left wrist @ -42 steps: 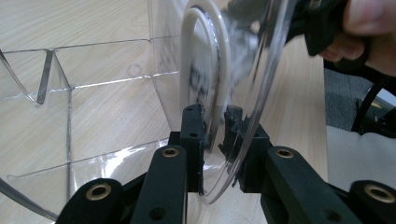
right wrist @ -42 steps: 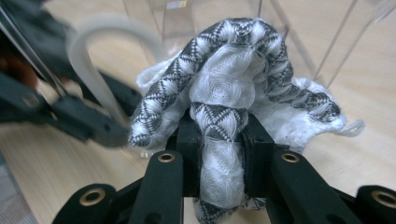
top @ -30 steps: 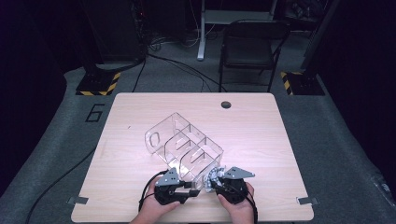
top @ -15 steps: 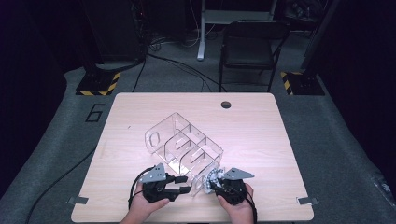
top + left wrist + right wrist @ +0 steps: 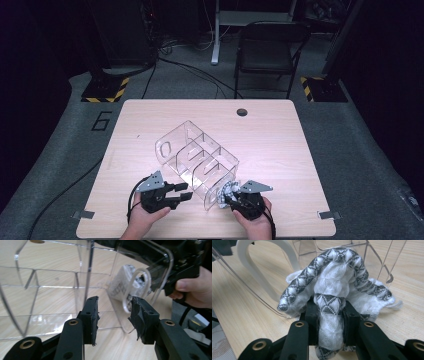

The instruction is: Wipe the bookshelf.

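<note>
A clear acrylic organizer (image 5: 197, 160) with several compartments lies on its side mid-table. My left gripper (image 5: 186, 191) hovers just left of its near end, pointing at it. Its jaws have just been opening and stand open (image 5: 113, 315) with nothing between the pads; the organizer's clear wall (image 5: 57, 277) and handle cut-out lie just beyond them. My right gripper (image 5: 231, 199) sits at the organizer's near end, shut (image 5: 329, 312) on a black-and-white knitted cloth (image 5: 337, 272). The bunched cloth (image 5: 226, 191) rests against the organizer's end wall with its cut-out handle (image 5: 259, 272).
The wooden table (image 5: 280, 145) has a cable hole (image 5: 242, 112) near its far edge and tape marks at both front corners. A black chair (image 5: 270, 50) and hazard-striped stand bases (image 5: 105, 90) are on the floor behind.
My left gripper has drawn back to the left, away from the organizer's near end, and its jaws have widened. The right gripper and the cloth have stayed put.
</note>
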